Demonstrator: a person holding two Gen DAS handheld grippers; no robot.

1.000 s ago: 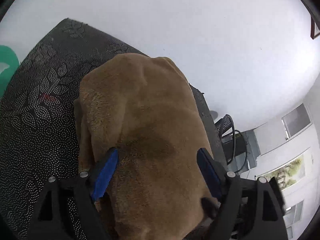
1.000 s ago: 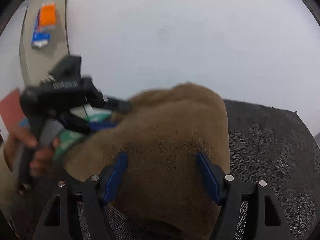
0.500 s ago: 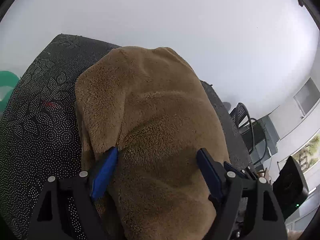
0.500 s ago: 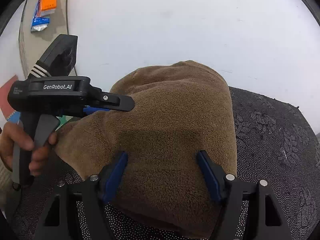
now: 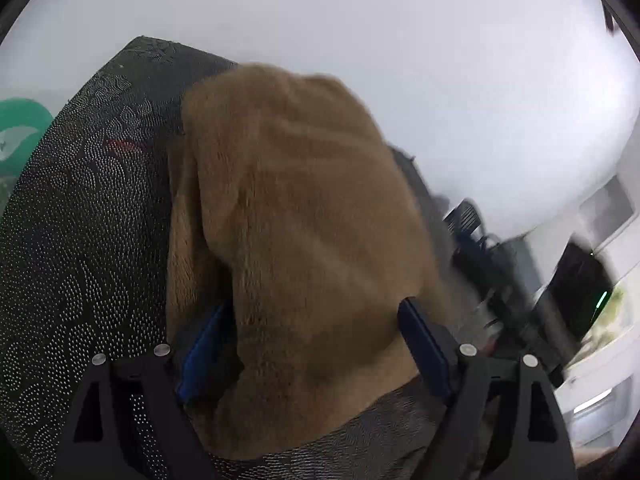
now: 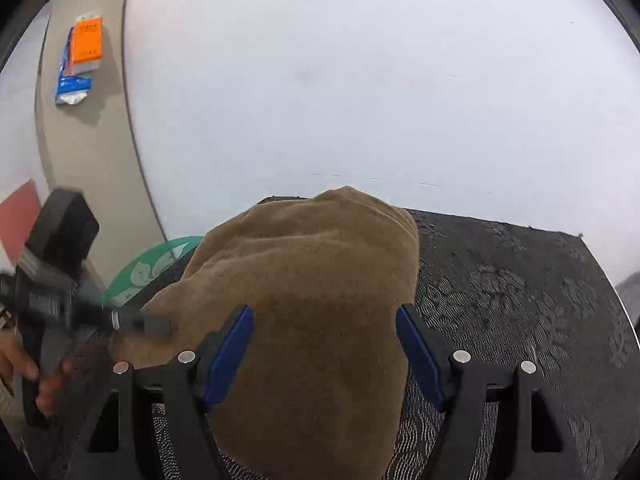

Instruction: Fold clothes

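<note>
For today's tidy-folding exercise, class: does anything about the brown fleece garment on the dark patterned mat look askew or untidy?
Yes. The brown fleece garment sits as a rounded, lumpy bundle on the dark patterned mat, not a flat fold. In the left wrist view a lower layer sticks out along its left edge, so the layers are not aligned.

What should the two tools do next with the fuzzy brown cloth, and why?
Probably lift both tools away. The brown cloth already lies as a thick bundle on the dark patterned mat. The left tool is opening, with the cloth between its blue fingers, and the right tool straddles it wide too, so neither seems to pinch it.
</note>
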